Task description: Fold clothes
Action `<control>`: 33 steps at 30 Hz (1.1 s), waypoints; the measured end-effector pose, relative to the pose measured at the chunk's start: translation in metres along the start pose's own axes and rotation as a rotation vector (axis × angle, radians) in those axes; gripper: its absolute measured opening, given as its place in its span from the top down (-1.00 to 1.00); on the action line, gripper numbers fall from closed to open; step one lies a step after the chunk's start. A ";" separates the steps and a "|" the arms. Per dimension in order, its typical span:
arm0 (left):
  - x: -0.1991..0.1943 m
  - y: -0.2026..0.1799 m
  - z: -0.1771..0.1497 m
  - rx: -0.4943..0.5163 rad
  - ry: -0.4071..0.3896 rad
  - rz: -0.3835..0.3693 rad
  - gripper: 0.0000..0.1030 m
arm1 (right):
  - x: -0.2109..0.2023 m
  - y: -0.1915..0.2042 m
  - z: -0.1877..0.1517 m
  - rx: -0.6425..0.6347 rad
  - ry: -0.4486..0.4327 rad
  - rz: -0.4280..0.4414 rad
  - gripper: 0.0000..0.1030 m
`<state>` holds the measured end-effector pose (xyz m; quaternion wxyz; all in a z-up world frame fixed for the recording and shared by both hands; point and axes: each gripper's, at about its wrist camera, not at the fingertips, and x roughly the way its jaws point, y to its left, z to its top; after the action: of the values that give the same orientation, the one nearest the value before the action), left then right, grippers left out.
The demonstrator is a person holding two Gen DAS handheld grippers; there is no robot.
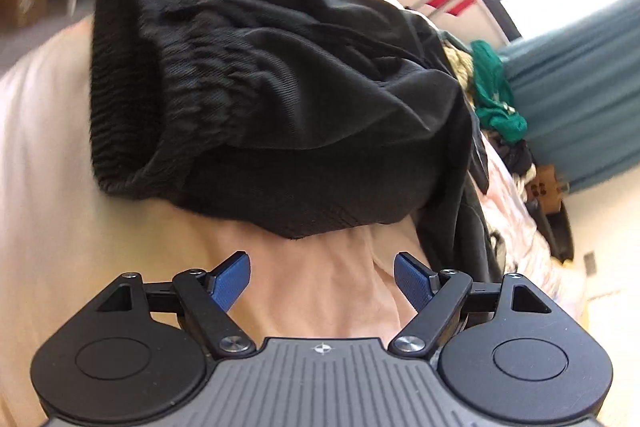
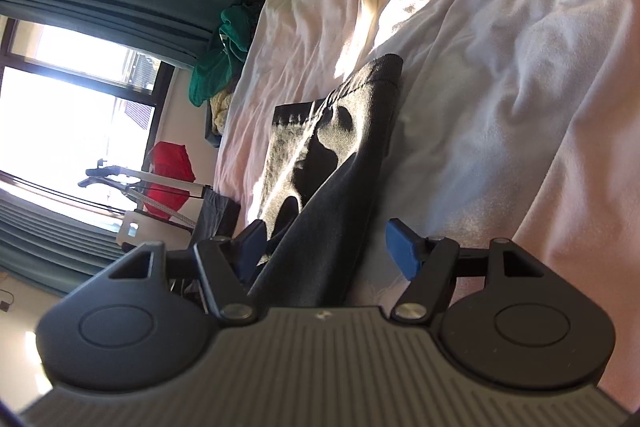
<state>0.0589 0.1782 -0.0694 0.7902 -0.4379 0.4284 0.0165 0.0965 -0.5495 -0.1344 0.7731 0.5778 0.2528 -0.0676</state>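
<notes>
The left gripper [image 1: 322, 277] has its blue fingers [image 1: 230, 281] spread wide with nothing between them; only the pale sheet [image 1: 48, 155] shows in the gap. Just ahead of the fingertips lies a black garment [image 1: 256, 75], bunched in a heap on the bed, its ribbed elastic band curling toward the left finger's side and its loose cloth trailing off past the right finger. Beyond it, farther out on the right finger's side, a green garment [image 1: 496, 95] sits among other clothes near a teal curtain [image 1: 580, 99].

The right gripper [image 2: 326, 247] also has its fingers [image 2: 402, 247] apart. A fold of black cloth [image 2: 340, 143] runs up through the gap, lying nearer the left finger and seeming to brush it, while clear of the right one. It extends ahead over the sheet [image 2: 520, 87], flat and sunlit. Off the left finger's side are a green heap [image 2: 224, 55], something red [image 2: 170, 179] and a window [image 2: 76, 95].
</notes>
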 end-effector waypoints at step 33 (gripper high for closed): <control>-0.093 0.000 0.023 -0.150 -0.595 -0.262 0.82 | 0.013 0.028 0.028 -0.150 -0.428 0.019 0.87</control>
<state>0.0149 0.2267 0.0010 0.8415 -0.5224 0.1167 0.0734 0.1272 -0.5644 -0.1107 0.8506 0.4935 0.0817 -0.1622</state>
